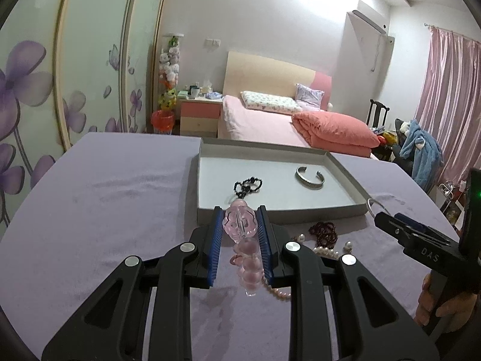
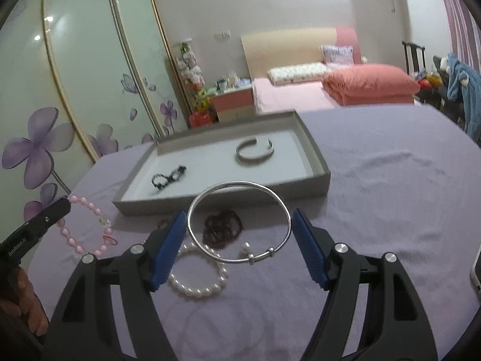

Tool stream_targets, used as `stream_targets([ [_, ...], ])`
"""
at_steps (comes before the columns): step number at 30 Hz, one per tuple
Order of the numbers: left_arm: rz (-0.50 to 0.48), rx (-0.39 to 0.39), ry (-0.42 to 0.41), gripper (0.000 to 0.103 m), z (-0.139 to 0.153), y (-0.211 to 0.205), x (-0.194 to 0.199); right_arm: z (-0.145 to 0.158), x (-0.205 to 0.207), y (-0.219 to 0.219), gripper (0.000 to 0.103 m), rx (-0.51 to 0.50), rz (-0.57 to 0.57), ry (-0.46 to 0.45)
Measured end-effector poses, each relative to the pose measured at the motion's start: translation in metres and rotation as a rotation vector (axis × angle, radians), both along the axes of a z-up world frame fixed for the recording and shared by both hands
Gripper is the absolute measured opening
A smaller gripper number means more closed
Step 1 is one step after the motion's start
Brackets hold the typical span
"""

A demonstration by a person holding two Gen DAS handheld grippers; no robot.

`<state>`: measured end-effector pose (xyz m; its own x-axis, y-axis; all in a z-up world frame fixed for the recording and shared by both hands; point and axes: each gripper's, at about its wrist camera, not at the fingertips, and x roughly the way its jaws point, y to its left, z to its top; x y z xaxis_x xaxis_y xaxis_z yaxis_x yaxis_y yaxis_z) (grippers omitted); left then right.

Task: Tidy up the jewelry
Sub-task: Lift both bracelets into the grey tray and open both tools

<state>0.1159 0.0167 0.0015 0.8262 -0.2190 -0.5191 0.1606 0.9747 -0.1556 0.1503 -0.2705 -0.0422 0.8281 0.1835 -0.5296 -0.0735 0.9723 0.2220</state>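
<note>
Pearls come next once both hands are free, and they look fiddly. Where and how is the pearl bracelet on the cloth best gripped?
Take the pearl bracelet on its near arc, coming straight down from above with one finger inside the loop and one outside. It lies flat on the purple cloth, and the far arc runs close to the dark red bead bracelet, so the near side probably gives more room.

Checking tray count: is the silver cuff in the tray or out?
In. The silver cuff lies flat on the white floor of the gray tray, inside its walls, apart from the black bead bracelet; the left wrist view agrees.
</note>
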Motion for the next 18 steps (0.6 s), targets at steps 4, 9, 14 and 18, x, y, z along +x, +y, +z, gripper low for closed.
stream_targets([
  [4,0.008,0.009,-0.036,0.024,0.007,-0.006,0.000,0.013,-0.006,0.007,0.070,-0.029,-0.011,-0.088],
  [9,0.020,0.032,-0.094,0.024,0.016,-0.017,0.000,0.027,-0.014,0.016,0.070,-0.089,-0.047,-0.205],
  [14,0.028,0.058,-0.148,0.024,0.024,-0.028,0.004,0.042,-0.019,0.022,0.070,-0.145,-0.090,-0.321],
  [18,0.030,0.067,-0.175,0.024,0.028,-0.035,0.009,0.051,-0.017,0.025,0.070,-0.176,-0.118,-0.393],
])
